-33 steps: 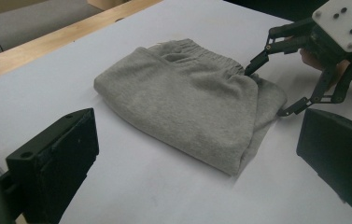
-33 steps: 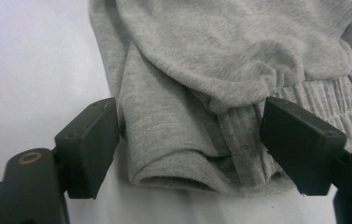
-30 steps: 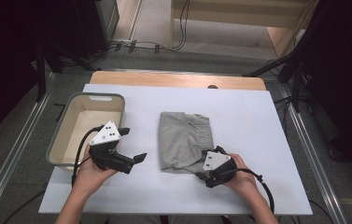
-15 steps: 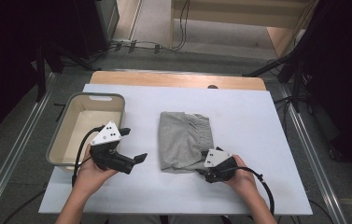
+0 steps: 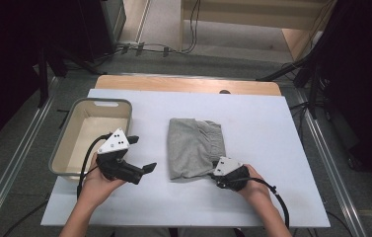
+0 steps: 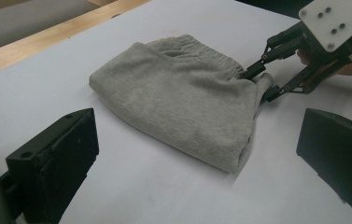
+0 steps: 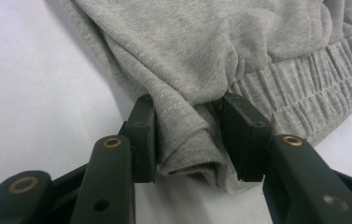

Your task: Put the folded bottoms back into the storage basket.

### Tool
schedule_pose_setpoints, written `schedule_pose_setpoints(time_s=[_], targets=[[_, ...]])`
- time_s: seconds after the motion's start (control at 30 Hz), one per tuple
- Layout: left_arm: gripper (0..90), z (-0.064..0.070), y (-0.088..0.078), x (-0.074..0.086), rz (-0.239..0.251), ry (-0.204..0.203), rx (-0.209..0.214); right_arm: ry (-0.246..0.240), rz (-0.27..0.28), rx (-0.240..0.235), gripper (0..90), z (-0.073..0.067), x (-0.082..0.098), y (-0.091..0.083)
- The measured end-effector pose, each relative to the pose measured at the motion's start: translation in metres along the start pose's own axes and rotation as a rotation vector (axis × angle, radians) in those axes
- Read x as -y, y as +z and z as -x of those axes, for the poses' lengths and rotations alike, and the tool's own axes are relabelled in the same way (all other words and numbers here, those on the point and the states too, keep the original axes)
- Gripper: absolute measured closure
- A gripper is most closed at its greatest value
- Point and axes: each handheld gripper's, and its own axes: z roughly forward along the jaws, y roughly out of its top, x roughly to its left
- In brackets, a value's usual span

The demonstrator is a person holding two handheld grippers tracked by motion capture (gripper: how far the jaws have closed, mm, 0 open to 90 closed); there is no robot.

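Note:
A folded grey garment (image 5: 193, 145) with an elastic waistband lies in the middle of the white table. My right gripper (image 5: 214, 173) is at its near right corner. Its jaws have just been closing, and they now pinch a bunched fold of the cloth (image 7: 201, 46) between the pads. The right gripper view has the gripper (image 7: 187, 140) tight on that fold. My left gripper (image 5: 142, 154) hovers left of the garment, open and holding nothing. Along its wide jaws (image 6: 197, 158) I see the garment (image 6: 178, 102) and the right gripper (image 6: 257, 84) at the cloth's far corner.
A beige plastic bin (image 5: 62, 148) stands at the table's left edge, close behind my left hand. A wooden strip (image 5: 183, 84) runs along the far edge. Bare white tabletop (image 5: 272, 128) lies right of the garment.
The right gripper's jaws have closed on the garment's near right corner, bunching the cloth. Both hands have stayed where they were, and the left gripper is unchanged.

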Motion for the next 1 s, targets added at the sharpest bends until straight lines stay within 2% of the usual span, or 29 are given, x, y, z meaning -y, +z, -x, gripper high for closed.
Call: schedule_pose_setpoints(time_s=[0.17, 0.3, 0.47, 0.53, 0.6, 0.77, 0.83, 1.0], targets=[[0.0, 0.001, 0.001, 0.0, -0.006, 0.0, 0.004, -0.002, 0.011, -0.01, 55.7, 0.002, 0.001, 0.0], [0.0, 0.002, 0.003, 0.0, -0.004, 0.002, 0.006, 0.03, 0.033, -0.015, 54.6, 0.003, 0.005, 0.001], [0.0, 0.003, 0.005, 0.0, -0.016, 0.008, 0.011, 0.044, 0.059, -0.014, 54.5, 0.003, 0.008, 0.001], [0.0, 0.004, 0.006, 0.0, -0.015, 0.007, 0.011, 0.023, 0.051, 0.007, 60.1, 0.001, 0.006, 0.001], [0.0, 0.004, 0.007, 0.0, -0.017, 0.007, 0.012, 0.021, 0.05, 0.015, 61.7, 0.0, 0.006, 0.001], [0.0, 0.006, 0.01, 0.0, -0.015, 0.006, 0.015, 0.027, 0.06, 0.028, 72.5, 0.002, 0.005, 0.0], [0.0, 0.007, 0.013, 0.0, -0.022, 0.011, 0.014, 0.017, 0.061, 0.038, 73.4, 0.002, 0.004, -0.001], [0.0, 0.008, 0.016, 0.0, -0.025, 0.001, 0.02, 0.048, 0.079, 0.015, 73.7, 0.005, 0.005, -0.002]])
